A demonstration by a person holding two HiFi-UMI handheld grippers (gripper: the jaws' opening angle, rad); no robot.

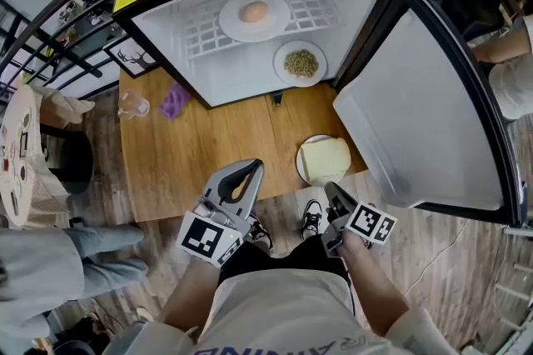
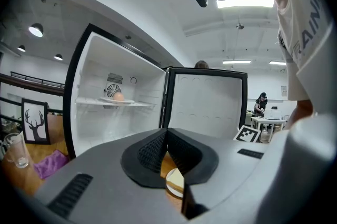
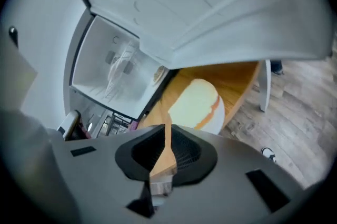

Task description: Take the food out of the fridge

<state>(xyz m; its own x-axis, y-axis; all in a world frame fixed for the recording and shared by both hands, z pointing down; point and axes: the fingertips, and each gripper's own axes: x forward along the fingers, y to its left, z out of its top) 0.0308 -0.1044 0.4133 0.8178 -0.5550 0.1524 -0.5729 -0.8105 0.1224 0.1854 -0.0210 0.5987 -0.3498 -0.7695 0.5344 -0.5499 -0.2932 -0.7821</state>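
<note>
A small fridge (image 1: pixel 166 20) stands open on the wooden table (image 1: pixel 191 166). On its wire shelf a white plate carries a round tan food item (image 1: pixel 254 12), also seen in the left gripper view (image 2: pixel 119 97). On the fridge floor sits a plate of green grains (image 1: pixel 301 62). A plate with a pale bread slice (image 1: pixel 325 159) rests on the table before the fridge, near the right edge, and shows ahead of the right jaws (image 3: pixel 195 102). My left gripper (image 1: pixel 250 167) and right gripper (image 1: pixel 331 191) hover at the table's front edge, both shut and holding nothing.
The fridge door (image 1: pixel 425 112) swings wide to the right. A clear glass (image 1: pixel 133 103) and a purple cloth (image 1: pixel 175 101) lie left of the fridge, with a framed deer picture (image 1: pixel 132 55) behind. Another person's legs (image 1: pixel 75 253) stand at the left.
</note>
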